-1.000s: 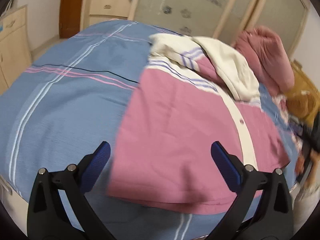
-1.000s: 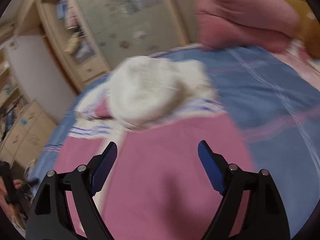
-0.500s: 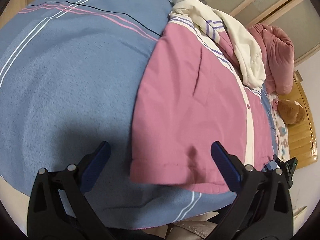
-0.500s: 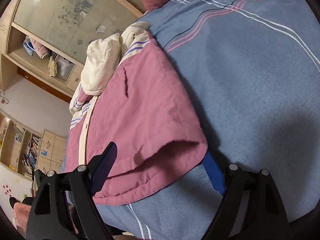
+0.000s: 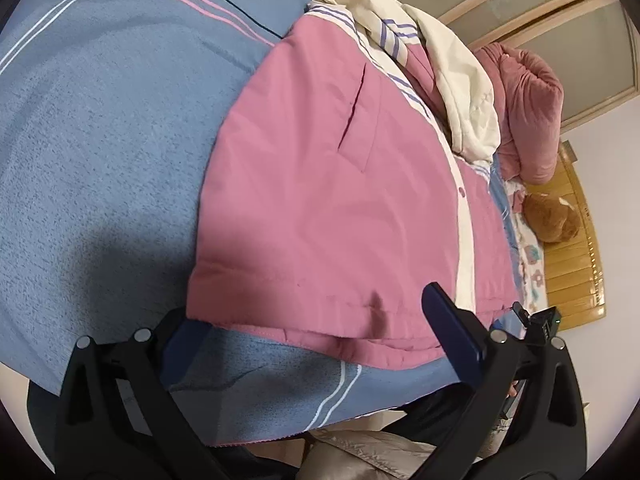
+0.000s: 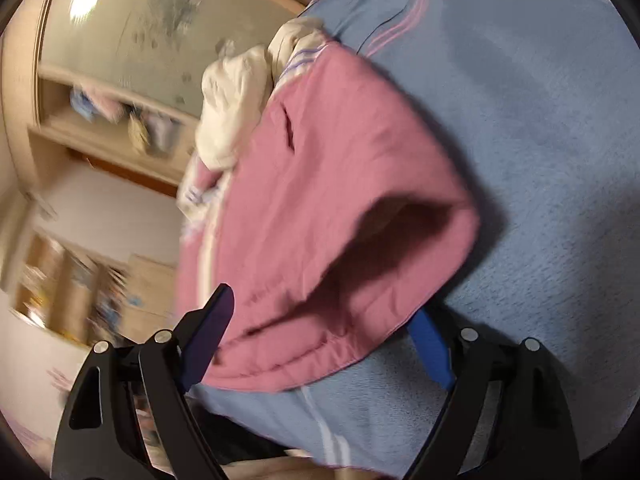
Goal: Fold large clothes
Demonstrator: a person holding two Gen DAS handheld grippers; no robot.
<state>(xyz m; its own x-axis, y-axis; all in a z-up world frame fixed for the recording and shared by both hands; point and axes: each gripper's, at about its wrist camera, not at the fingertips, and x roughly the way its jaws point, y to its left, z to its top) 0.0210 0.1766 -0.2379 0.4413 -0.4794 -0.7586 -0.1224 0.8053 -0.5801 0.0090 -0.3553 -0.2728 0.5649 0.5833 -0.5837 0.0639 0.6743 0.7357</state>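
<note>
A large pink jacket [image 5: 332,200] with a cream button strip and a cream hood [image 5: 460,92] lies flat on the blue bed cover [image 5: 100,128]. My left gripper [image 5: 316,332] is open, its jaws straddling the jacket's hem near the left corner; the left finger tip is under the hem edge. In the right wrist view the same jacket [image 6: 340,208] shows its right hem corner lifted and gaping. My right gripper [image 6: 324,332] is open around that corner, with the right blue finger [image 6: 430,344] partly under the cloth.
A pink quilt bundle [image 5: 528,120], a brown plush toy [image 5: 552,216] and a wooden headboard [image 5: 580,264] are at the far right. Wardrobe doors [image 6: 132,32] and shelves stand behind the bed. The bed's near edge [image 5: 320,420] is just below the grippers.
Both grippers have moved down and closer to the jacket's hem. The hem now lies between each pair of open jaws. The right wrist view has tilted and blurred.
</note>
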